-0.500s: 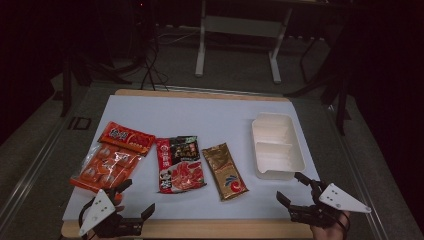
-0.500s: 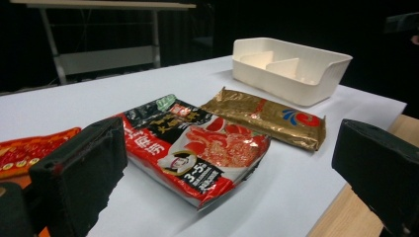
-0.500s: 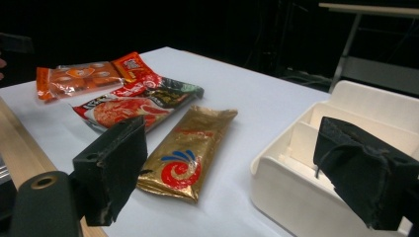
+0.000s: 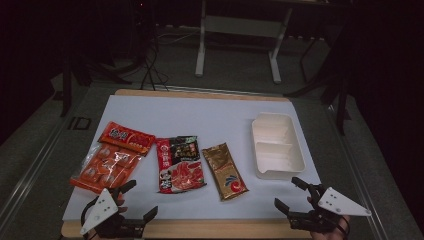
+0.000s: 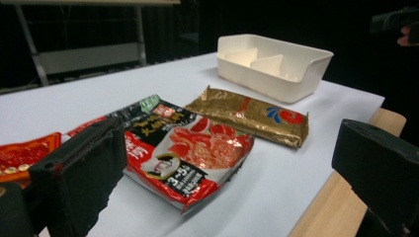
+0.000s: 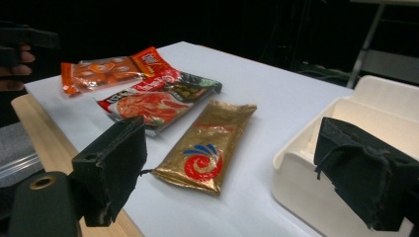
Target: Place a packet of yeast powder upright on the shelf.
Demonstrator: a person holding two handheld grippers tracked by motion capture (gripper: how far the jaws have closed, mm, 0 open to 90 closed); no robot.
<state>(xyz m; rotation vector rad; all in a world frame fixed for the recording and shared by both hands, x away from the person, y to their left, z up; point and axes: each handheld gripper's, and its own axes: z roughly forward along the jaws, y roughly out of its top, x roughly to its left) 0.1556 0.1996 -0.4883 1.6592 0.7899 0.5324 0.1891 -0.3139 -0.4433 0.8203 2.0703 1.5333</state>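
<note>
I see the worktop [image 4: 210, 115] ahead of both claws. The white tray [image 4: 276, 145] sits just beyond my right claw [image 4: 296, 194] — released, nothing between its jaws. The red pouch [image 4: 180, 164] and gold packet [image 4: 224, 171] lie past my left claw [image 4: 138, 200], released too.

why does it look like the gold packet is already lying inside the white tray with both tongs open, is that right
Not quite. The gold packet lies flat on the table beside the white tray, not in it; the tray's compartments are empty. The high view shows this. Both the left tongs and right tongs are open.
</note>
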